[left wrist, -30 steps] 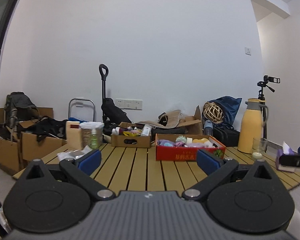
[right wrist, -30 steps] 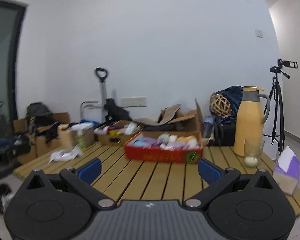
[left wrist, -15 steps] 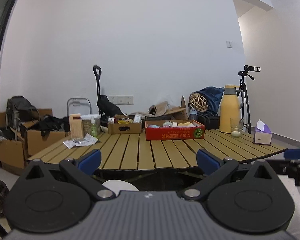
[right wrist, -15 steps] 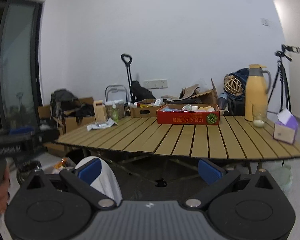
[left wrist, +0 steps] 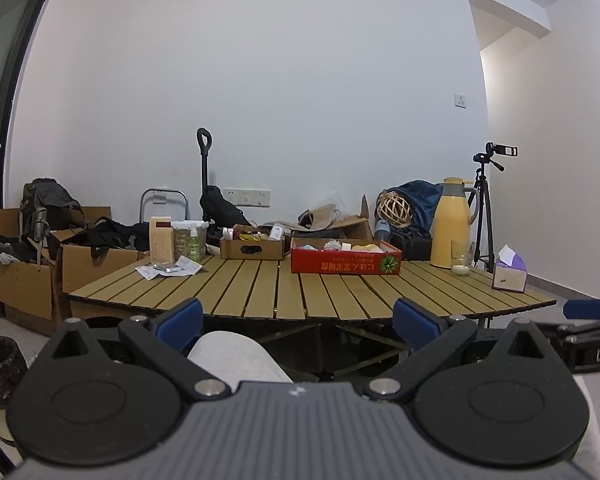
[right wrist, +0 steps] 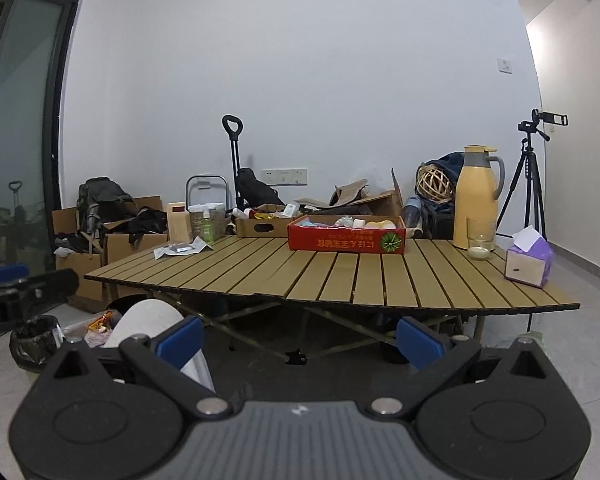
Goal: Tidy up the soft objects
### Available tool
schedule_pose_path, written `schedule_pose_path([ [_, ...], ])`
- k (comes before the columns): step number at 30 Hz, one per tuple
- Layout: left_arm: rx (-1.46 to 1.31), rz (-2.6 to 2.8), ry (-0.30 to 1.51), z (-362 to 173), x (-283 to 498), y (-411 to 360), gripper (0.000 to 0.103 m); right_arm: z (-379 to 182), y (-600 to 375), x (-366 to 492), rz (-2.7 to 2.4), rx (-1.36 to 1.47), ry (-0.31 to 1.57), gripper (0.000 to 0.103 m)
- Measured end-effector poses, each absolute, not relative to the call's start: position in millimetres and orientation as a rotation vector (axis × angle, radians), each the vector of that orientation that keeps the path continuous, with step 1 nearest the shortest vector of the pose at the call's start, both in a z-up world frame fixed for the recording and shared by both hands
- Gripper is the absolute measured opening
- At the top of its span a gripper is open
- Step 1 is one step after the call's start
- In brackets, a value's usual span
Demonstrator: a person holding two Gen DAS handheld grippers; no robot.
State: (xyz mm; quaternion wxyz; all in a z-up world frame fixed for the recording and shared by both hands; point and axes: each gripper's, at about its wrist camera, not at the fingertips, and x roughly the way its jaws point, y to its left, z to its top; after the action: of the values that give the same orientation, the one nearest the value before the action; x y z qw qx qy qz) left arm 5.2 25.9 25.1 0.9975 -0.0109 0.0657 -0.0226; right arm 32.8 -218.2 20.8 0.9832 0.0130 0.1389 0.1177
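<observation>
Both the left tongs [left wrist: 296, 314] and right tongs [right wrist: 299, 334] gape empty, well short of the red box [right wrist: 346, 239] lying straight ahead across the desk [right wrist: 340, 276].

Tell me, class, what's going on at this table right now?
A person holds a pair of tongs in each hand, back from the slatted table. Left tongs and right tongs are both open and hold nothing. The soft objects lie in the red box at the far side, next to a yellow jug.
</observation>
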Motion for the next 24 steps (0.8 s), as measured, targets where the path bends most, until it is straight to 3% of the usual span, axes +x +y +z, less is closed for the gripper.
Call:
schedule_pose_path([
  [24,-0.035,-0.044,0.109,30.3,-0.6,30.1,0.103,15.8,-223.1,26.1,0.240,0.062,0.247,0.103],
])
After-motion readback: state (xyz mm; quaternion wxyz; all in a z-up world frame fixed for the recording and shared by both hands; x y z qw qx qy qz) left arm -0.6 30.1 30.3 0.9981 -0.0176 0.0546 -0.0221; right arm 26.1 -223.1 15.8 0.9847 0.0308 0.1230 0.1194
